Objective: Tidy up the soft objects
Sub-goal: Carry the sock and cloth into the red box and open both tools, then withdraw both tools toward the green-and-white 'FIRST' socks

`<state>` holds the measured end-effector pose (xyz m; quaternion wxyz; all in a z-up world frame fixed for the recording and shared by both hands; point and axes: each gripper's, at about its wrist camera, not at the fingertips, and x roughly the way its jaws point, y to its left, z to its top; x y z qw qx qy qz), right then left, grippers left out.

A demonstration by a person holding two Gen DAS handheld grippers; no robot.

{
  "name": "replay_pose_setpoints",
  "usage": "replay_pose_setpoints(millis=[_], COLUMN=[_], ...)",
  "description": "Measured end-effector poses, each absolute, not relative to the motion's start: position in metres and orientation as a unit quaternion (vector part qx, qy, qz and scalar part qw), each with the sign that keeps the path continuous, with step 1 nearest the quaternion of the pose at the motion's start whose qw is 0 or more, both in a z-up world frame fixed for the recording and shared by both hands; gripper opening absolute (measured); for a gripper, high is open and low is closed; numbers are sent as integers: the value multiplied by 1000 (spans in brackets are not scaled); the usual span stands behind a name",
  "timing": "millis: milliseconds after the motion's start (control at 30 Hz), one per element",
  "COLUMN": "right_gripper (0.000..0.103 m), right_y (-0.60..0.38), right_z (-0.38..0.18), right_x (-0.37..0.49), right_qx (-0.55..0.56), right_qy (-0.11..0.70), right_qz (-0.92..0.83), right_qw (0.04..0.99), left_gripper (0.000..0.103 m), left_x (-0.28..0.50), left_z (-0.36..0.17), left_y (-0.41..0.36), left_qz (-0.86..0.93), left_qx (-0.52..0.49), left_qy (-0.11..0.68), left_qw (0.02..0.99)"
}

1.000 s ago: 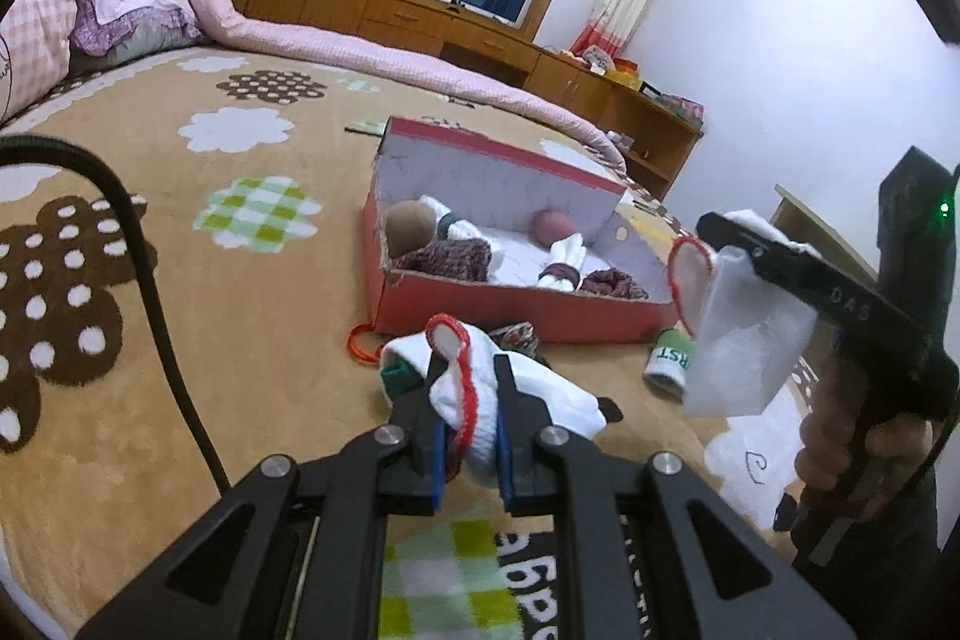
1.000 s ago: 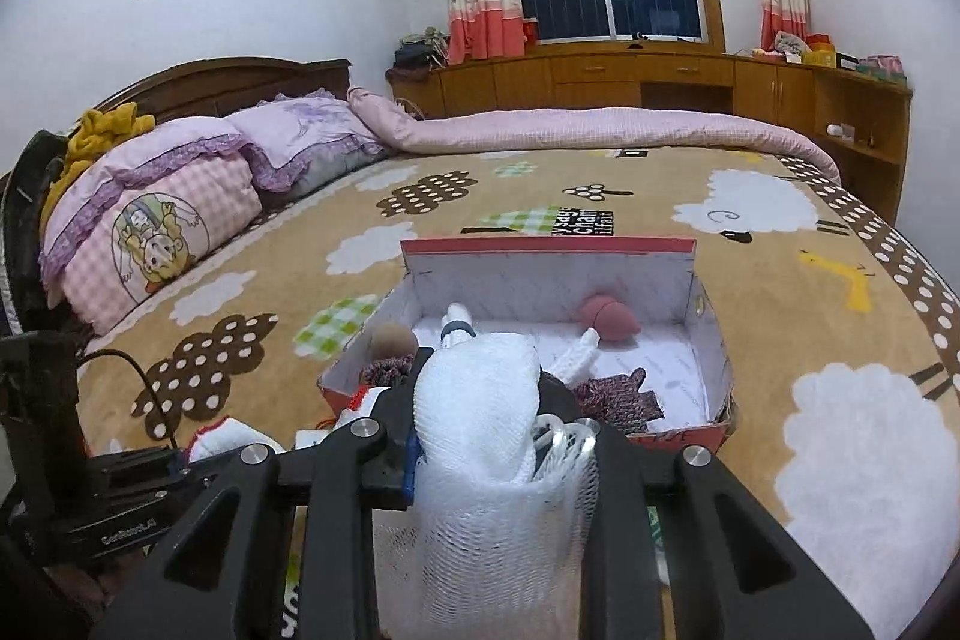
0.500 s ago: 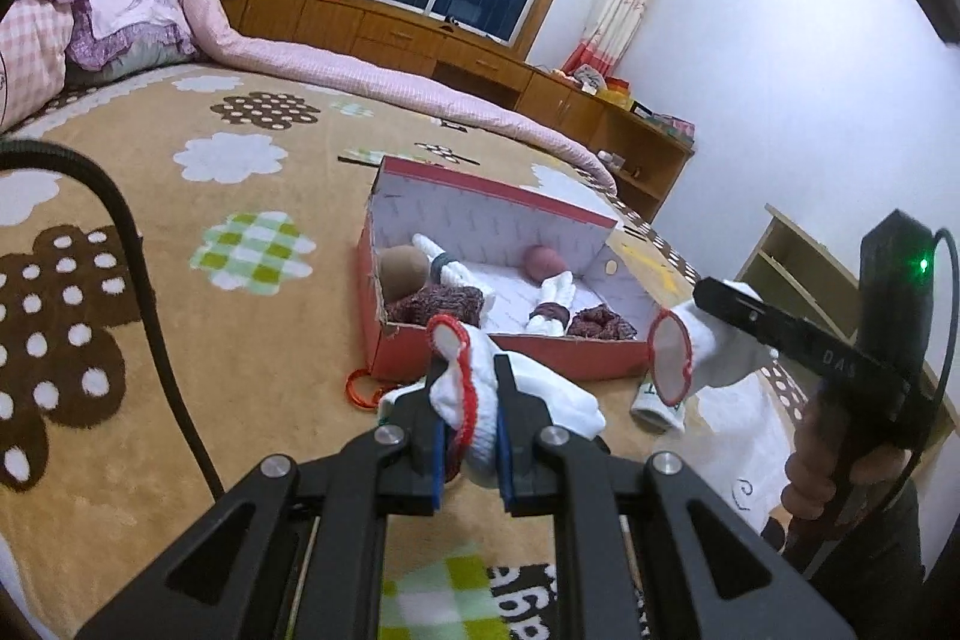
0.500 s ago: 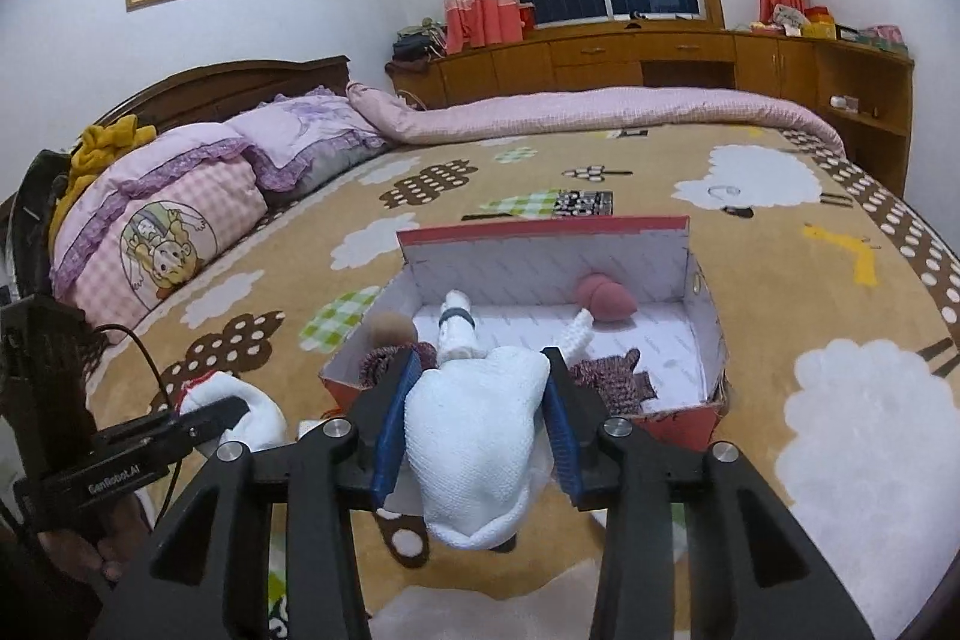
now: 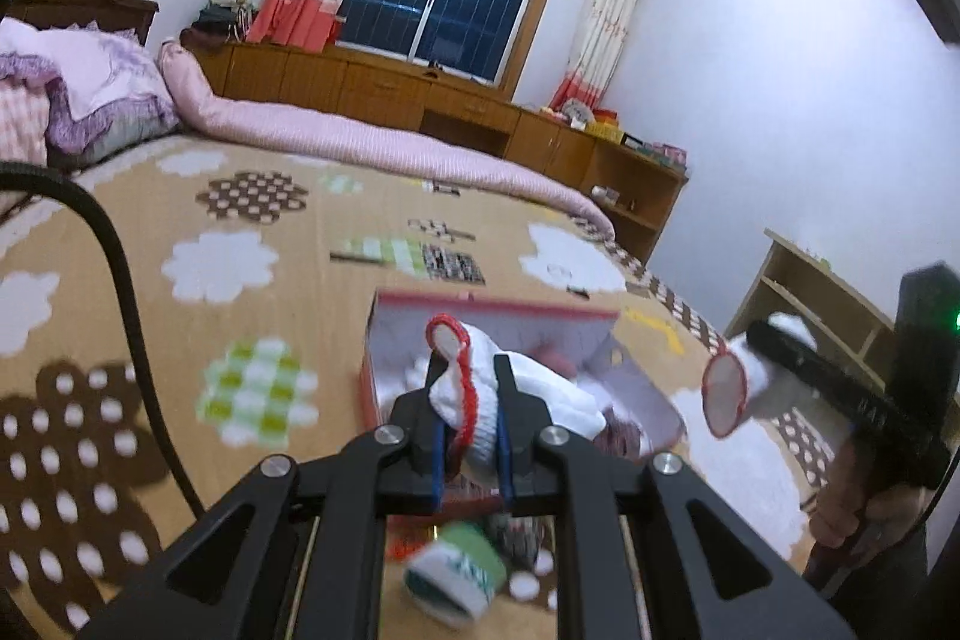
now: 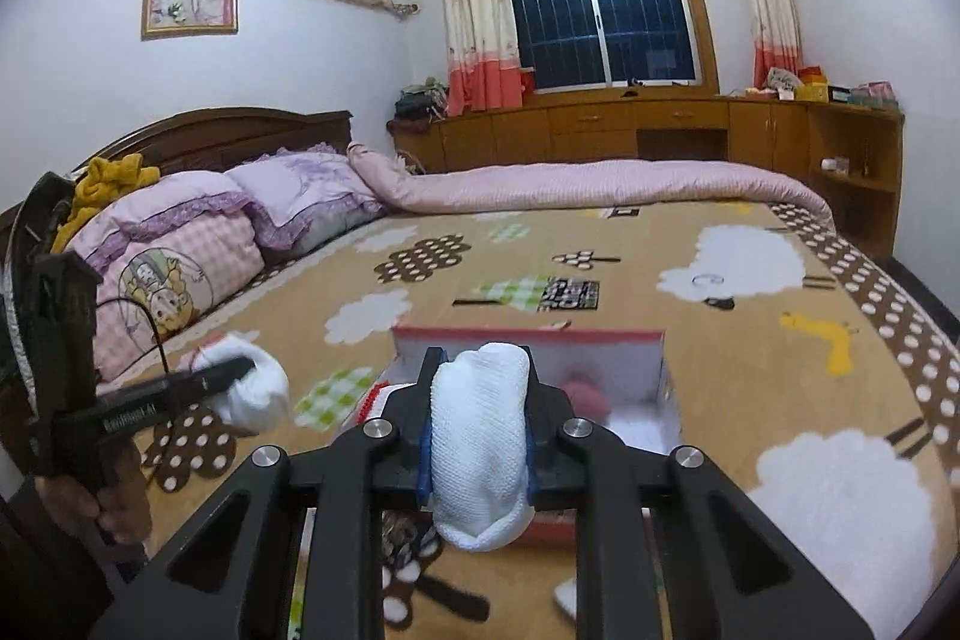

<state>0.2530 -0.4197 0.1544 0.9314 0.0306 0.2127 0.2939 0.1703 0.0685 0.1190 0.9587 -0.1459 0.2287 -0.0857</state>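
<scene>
White and soft, a sock with a red rim [image 5: 465,400] sits between the two fingers of the left gripper [image 5: 470,451], and the jaws squeeze it tight. It is held up in the air, over the near wall of the red box [image 5: 498,316] that lies on the bed. The other end of the sock hangs to the right, over the box.

The right gripper [image 6: 477,445] is clamped on a second white sock [image 6: 480,445], a fat rolled one that fills the gap between its fingers and bulges out below. In the left wrist view you can see this sock [image 5: 738,388] from the side, with its round red-edged mouth facing the camera, held up to the right of the box.

The box [image 6: 528,340] is open on top and white inside. Something pink [image 6: 585,394] lies in it, maybe a small ball, but it is too blurry to be sure.

Under the left gripper, on the brown blanket [image 5: 252,304] with white clouds and dotted shapes, lies a white and green roll [image 5: 450,574]. It looks blurry too.

Pink and purple pillows [image 6: 198,232] are at the head of the bed
</scene>
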Motion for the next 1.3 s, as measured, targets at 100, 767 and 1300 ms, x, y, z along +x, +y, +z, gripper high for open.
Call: replay_pose_setpoints(millis=[100, 767, 1300], right_gripper=[22, 48, 70], right_y=[-420, -395, -428], right_z=[155, 46, 73], right_x=[267, 369, 277], right_qx=[28, -29, 21], right_qy=[210, 355, 287], right_qz=[291, 211, 193], right_qw=[933, 910, 938], left_gripper=[13, 32, 48], left_x=[190, 277, 177], left_z=[132, 32, 61], left_y=[70, 35, 35], left_qz=[-88, -87, -69], left_qx=[-141, -83, -113], left_qy=[220, 316, 276], left_qw=[961, 941, 952])
